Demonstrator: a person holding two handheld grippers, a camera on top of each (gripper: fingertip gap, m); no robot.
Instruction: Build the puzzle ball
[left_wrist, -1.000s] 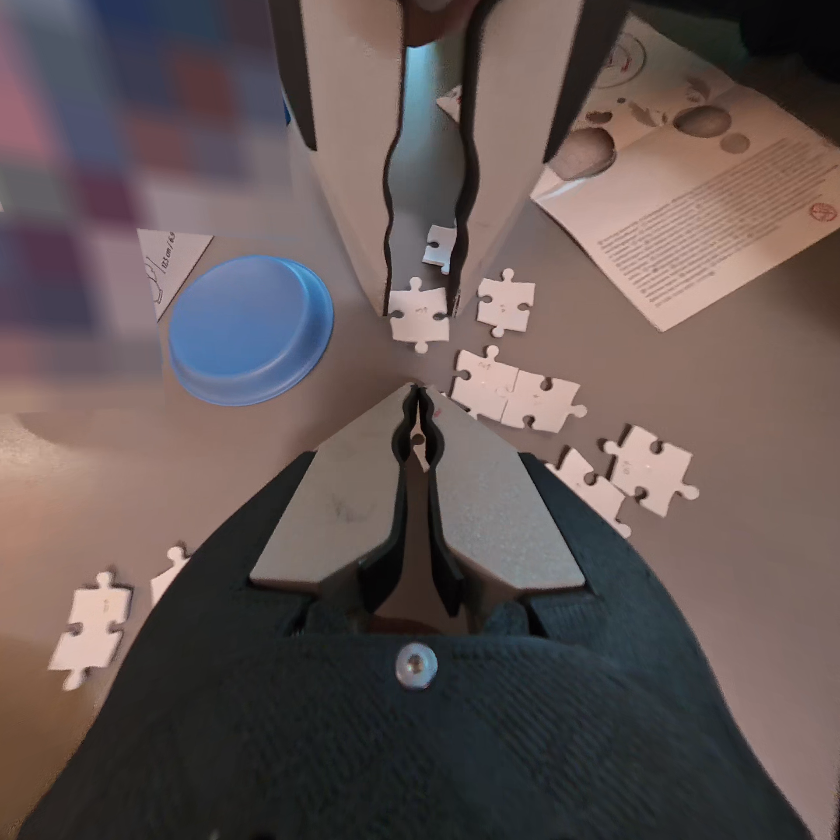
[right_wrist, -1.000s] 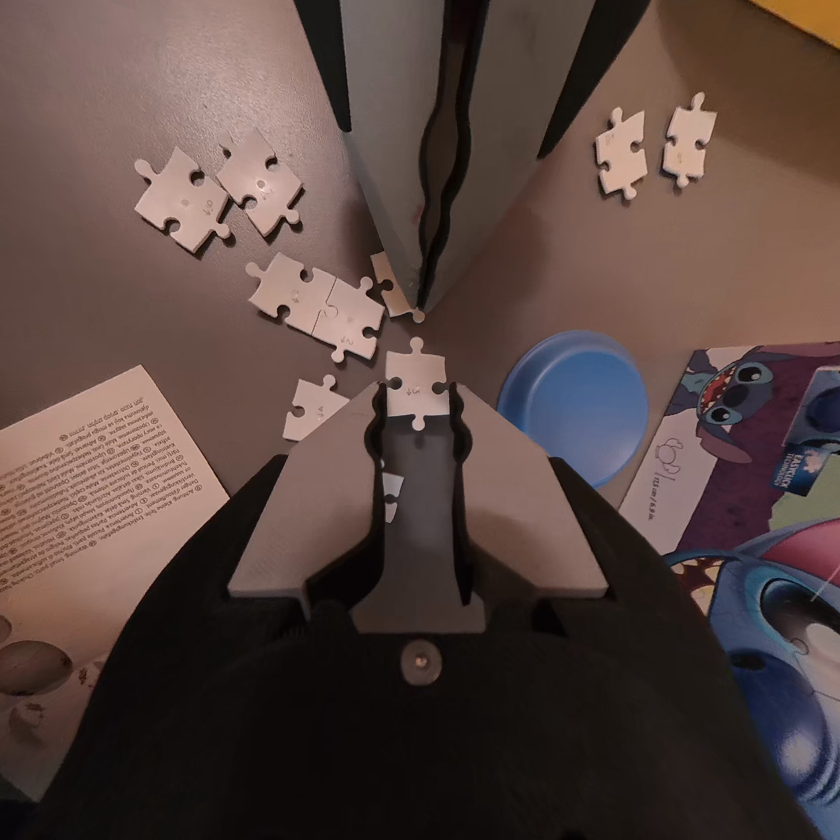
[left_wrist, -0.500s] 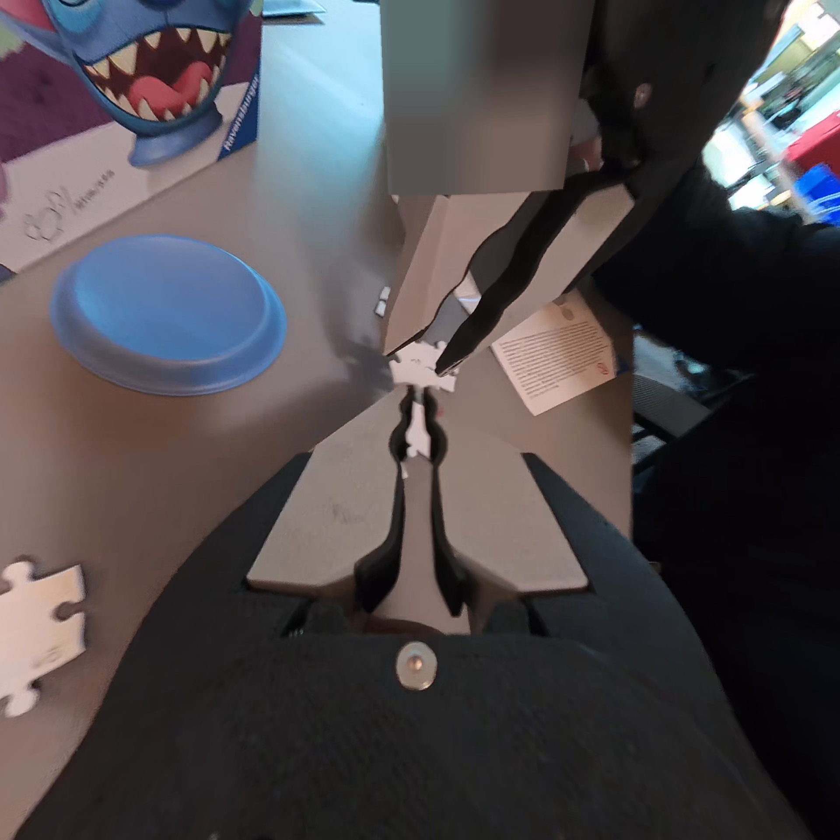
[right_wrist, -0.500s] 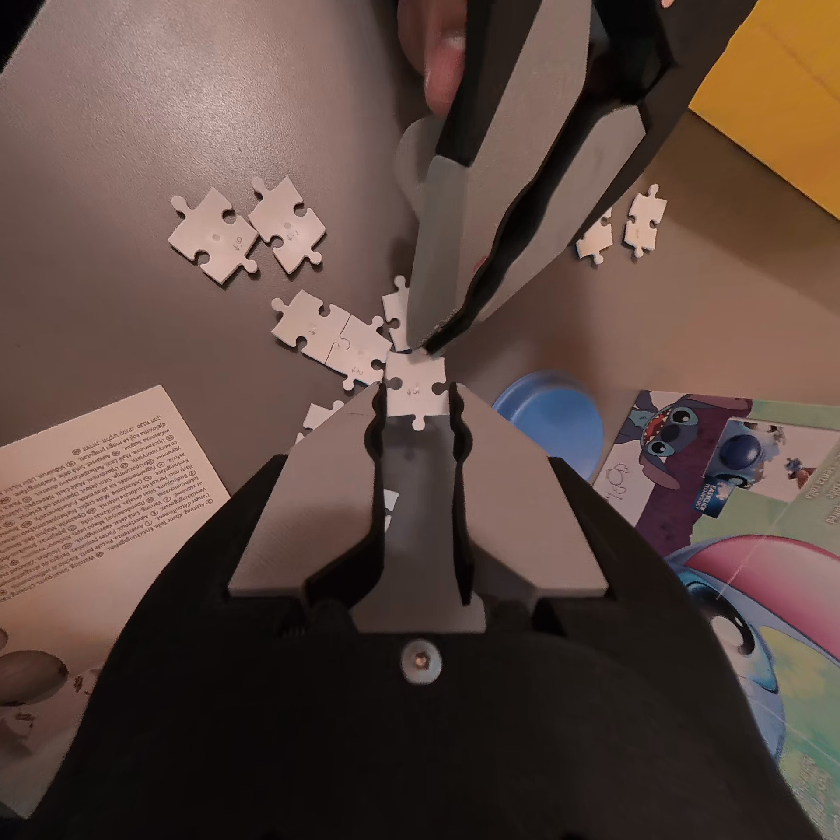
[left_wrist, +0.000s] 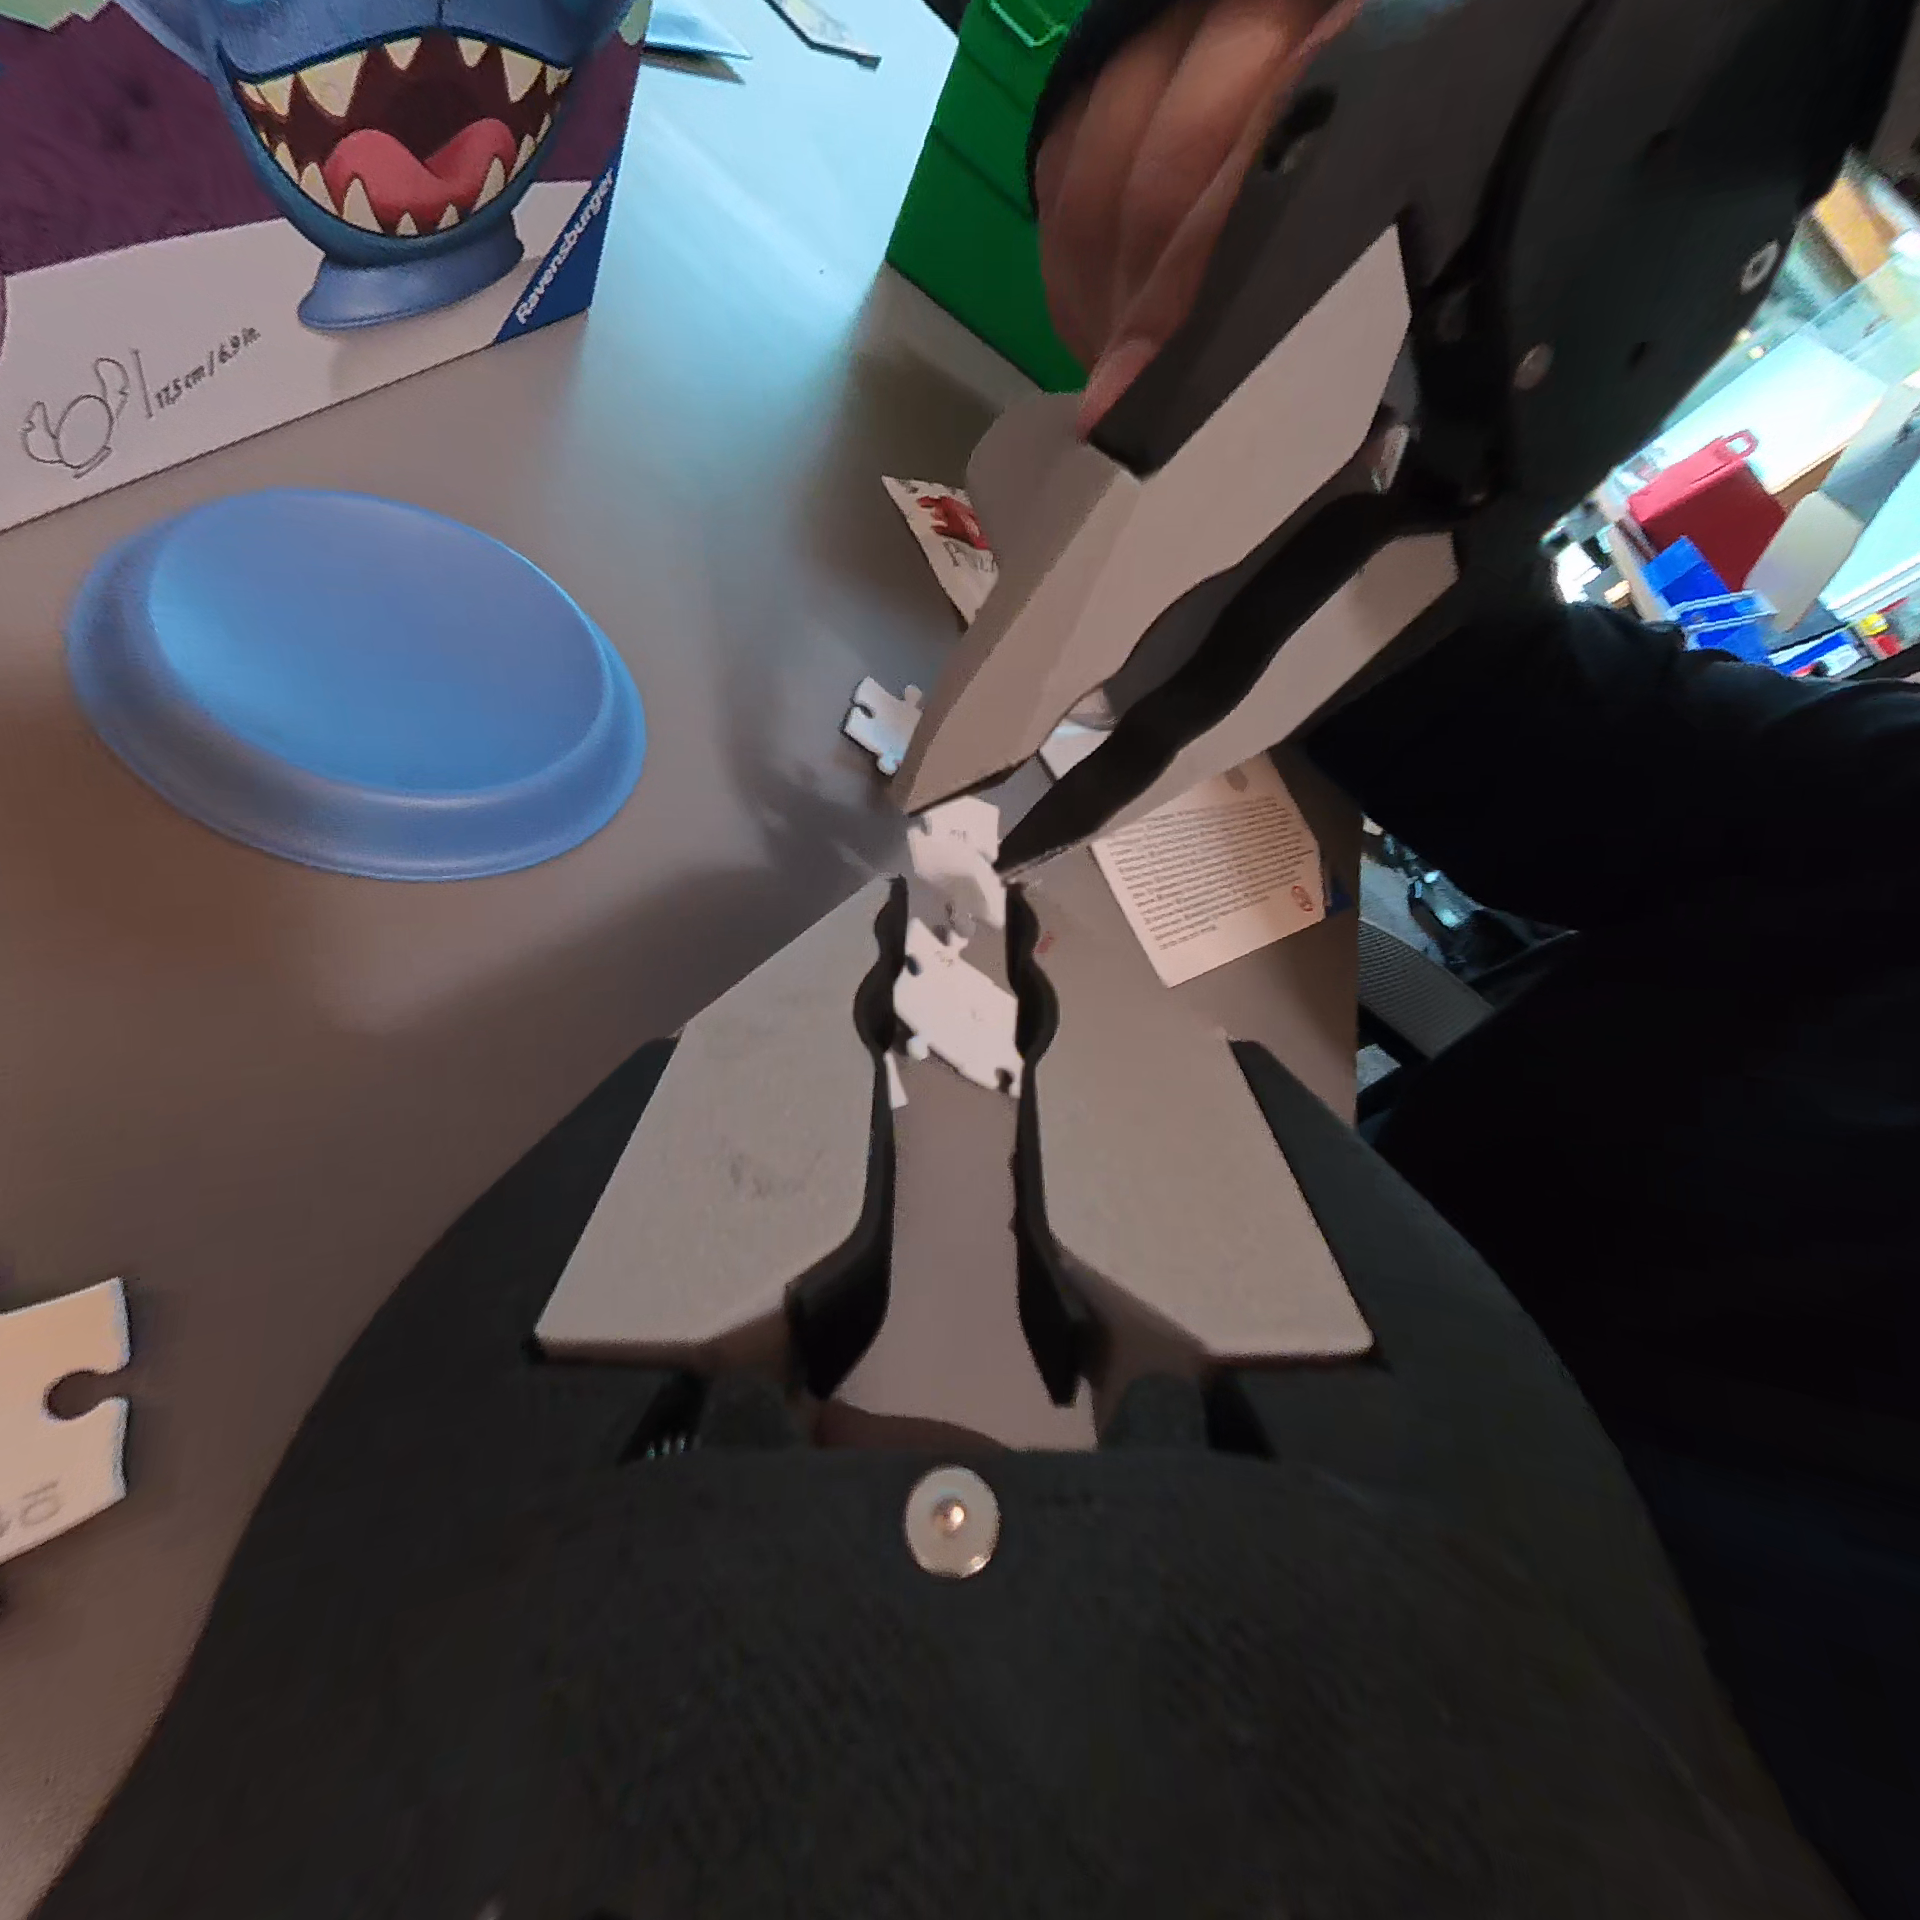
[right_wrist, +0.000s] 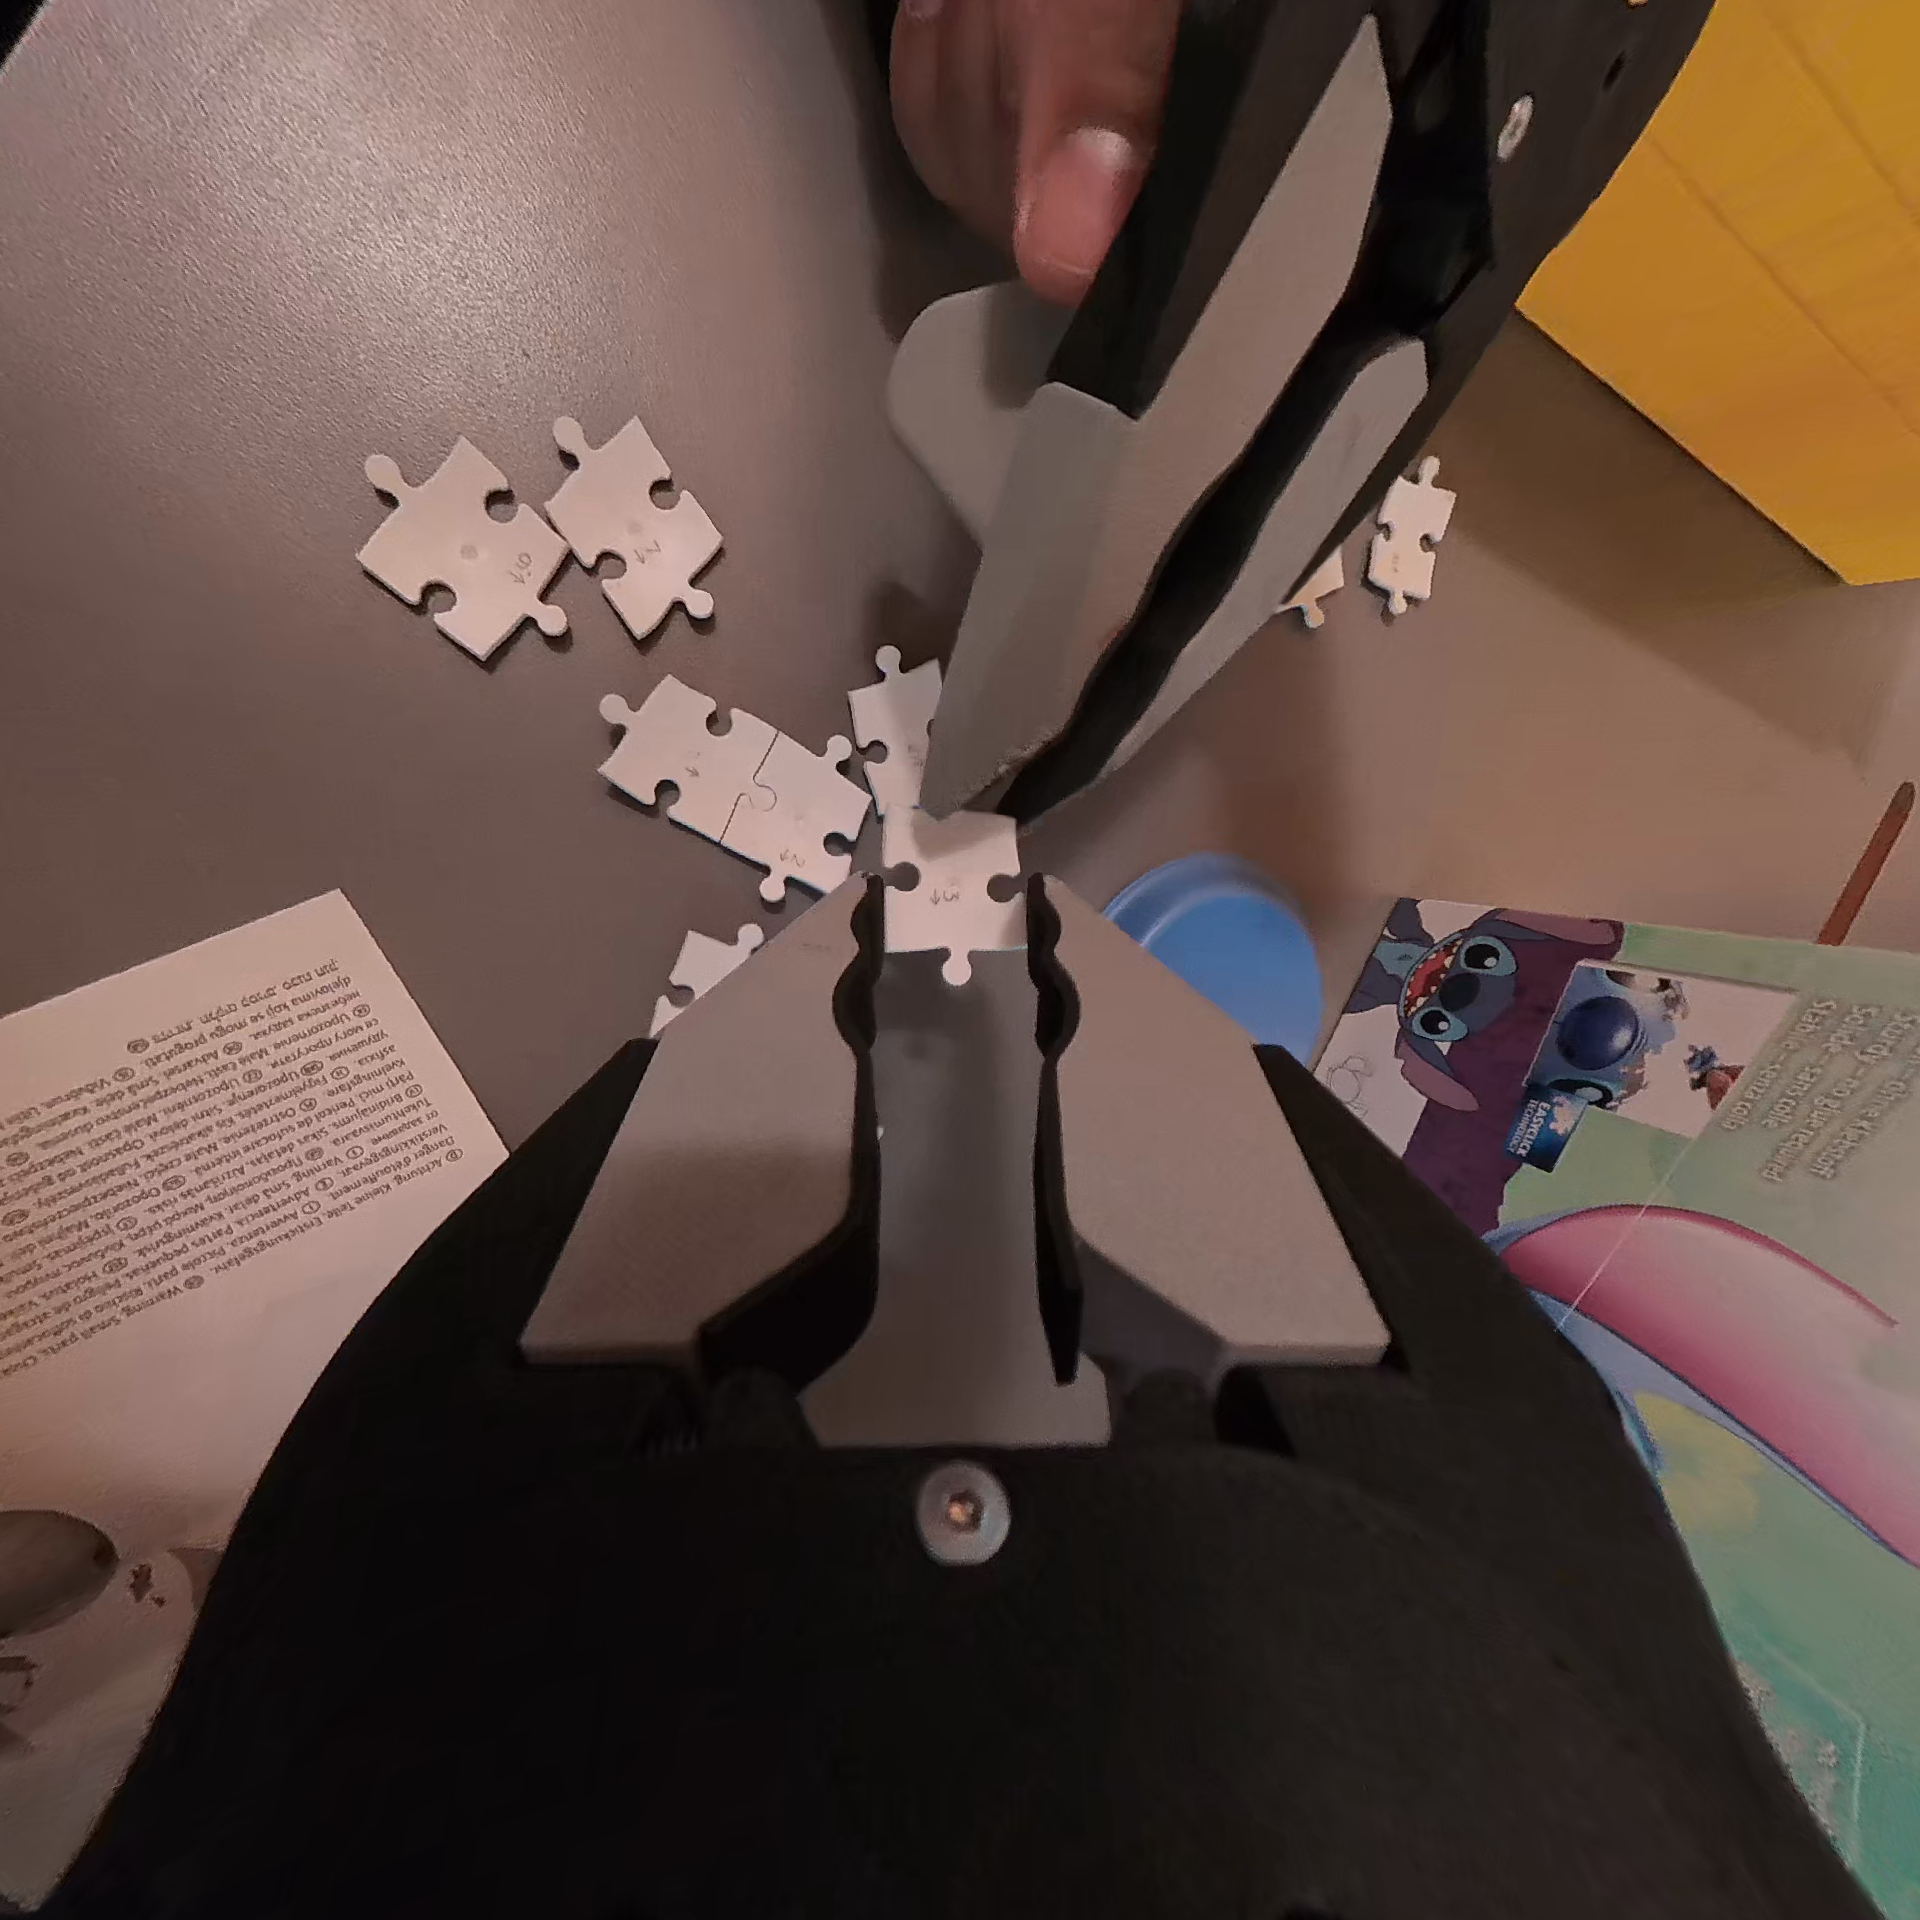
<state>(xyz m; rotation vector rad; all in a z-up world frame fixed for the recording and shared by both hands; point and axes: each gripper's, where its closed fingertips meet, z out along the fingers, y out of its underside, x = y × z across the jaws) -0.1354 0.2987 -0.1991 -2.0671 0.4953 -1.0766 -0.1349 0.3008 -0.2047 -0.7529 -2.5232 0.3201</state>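
My right gripper (right_wrist: 954, 883) is shut on a white puzzle piece (right_wrist: 951, 894), holding it flat by its two side edges above the grey table (right_wrist: 312, 260). My left gripper (left_wrist: 954, 888) points at it from the other side, and its tip (right_wrist: 977, 800) touches that piece's far edge. The left jaws stand a little apart. A white piece (left_wrist: 961, 1013) shows in the gap between them, and I cannot tell whether it is held or lies below. The right gripper (left_wrist: 954, 836) and its piece (left_wrist: 951, 831) show just beyond the left fingertips.
A blue round base (left_wrist: 353, 686) lies on the table, next to the puzzle box (left_wrist: 260, 208). Several loose pieces, two of them joined (right_wrist: 738, 779), lie left of the grippers. A leaflet (right_wrist: 208, 1091) lies nearer. A green box (left_wrist: 966, 208) stands behind. Less than 4 cm separates the two grippers' tips.
The left jaws have parted from nearly shut on an edge-on piece. Both grippers have risen, tilted and met tip to tip. The right gripper still holds its piece.
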